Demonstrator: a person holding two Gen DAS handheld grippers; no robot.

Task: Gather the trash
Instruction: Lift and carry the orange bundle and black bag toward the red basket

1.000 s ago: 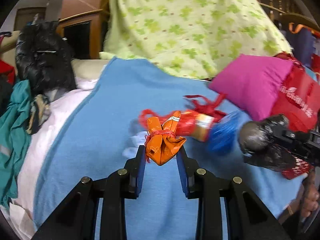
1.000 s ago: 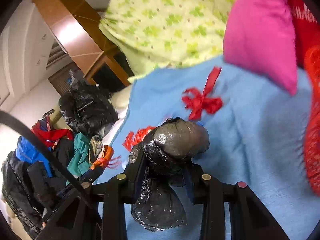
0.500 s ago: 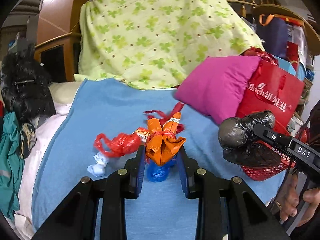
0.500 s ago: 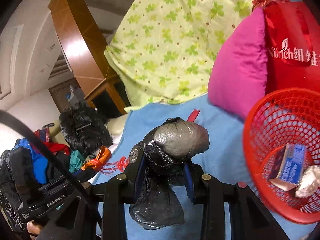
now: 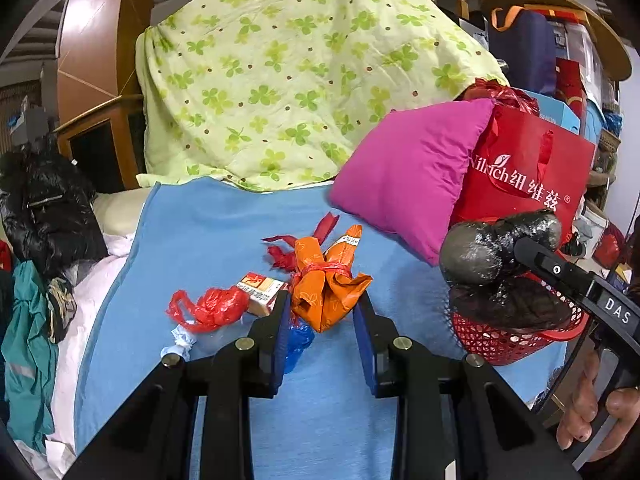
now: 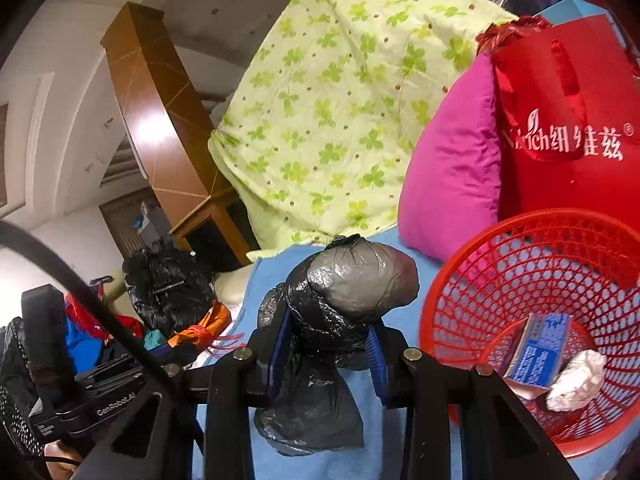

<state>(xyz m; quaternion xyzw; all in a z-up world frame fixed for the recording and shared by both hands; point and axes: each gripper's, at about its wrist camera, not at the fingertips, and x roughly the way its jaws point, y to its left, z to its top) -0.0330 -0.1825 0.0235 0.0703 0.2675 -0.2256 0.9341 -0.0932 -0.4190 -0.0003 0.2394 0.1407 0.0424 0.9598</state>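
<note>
— Covering the bed, what is seen first?
— A flat blue blanket [image 5: 224, 232] is spread across it, with a green clover-print quilt [image 5: 288, 80] heaped at the far end. A magenta square cushion [image 5: 408, 184] is propped against a glossy red paper carrier bag [image 5: 532, 168].

— And the trash container?
— A red plastic mesh basket [image 6: 520, 264] is set on the blanket just in front of the cushion. A blue-and-white cardboard box [image 6: 540, 352] and a crumpled white paper wad [image 6: 576, 380] are already lying inside it.

— How are the tongs found?
— The right gripper [image 6: 328, 344] is clamped on a knotted black plastic bag [image 6: 352, 284], held beside the basket's rim, its tail hanging below the jaws. The left gripper [image 5: 322, 312] is closed around an orange wrapper bundle tied with red string [image 5: 328, 284], raised above the blanket.

— What is left lying there?
— A crumpled red plastic bag [image 5: 212, 306], a small orange-and-white carton [image 5: 260, 288], a scrap of blue plastic [image 5: 298, 340] and a twisted white paper scrap [image 5: 180, 344] are seen near the left gripper.
</note>
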